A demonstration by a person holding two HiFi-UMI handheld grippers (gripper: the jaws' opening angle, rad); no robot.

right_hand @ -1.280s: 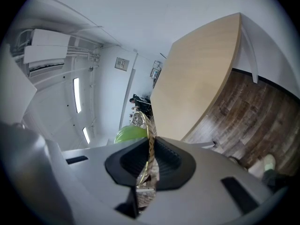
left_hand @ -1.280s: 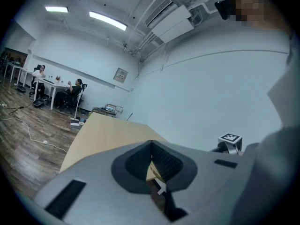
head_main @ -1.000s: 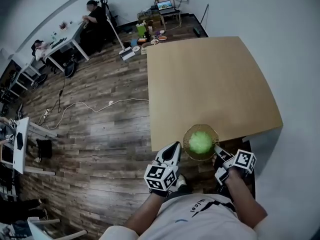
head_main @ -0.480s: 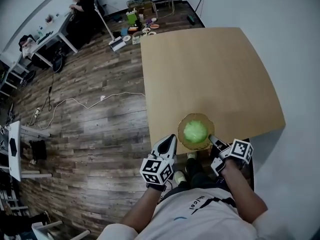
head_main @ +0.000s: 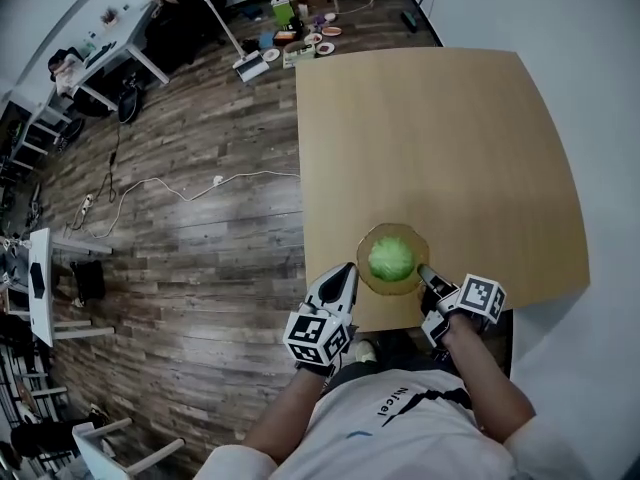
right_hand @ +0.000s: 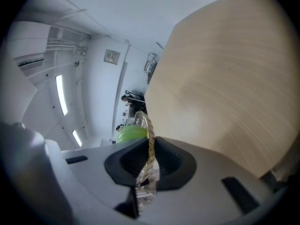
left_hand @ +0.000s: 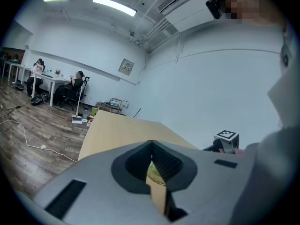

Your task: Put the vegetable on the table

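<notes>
Moved: amber glass bowl (head_main: pixel 418 240) carrying the round green vegetable (head_main: pixel 391 258) has come in from the near edge, now wholly over the pale wooden worktop (head_main: pixel 440 138), lower centre of head view | right hand-held gripper (head_main: pixel 424 271) — pinching the bowl's right rim, vegetable just up-left of it | left hand-held gripper (head_main: pixel 348 269) — jaws pressed together, just beside the left rim | judged: right is nearer; vegetable round, no long axis

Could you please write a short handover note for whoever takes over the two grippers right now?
Right gripper: shut on the rim of the bowl.
Left gripper: shut, empty, beside the bowl.
The green vegetable sits in the bowl, over the near edge of the table; I cannot tell whether the bowl rests there.
Done: bowl is at the table.
Left: set it well onto the table, release.
</notes>
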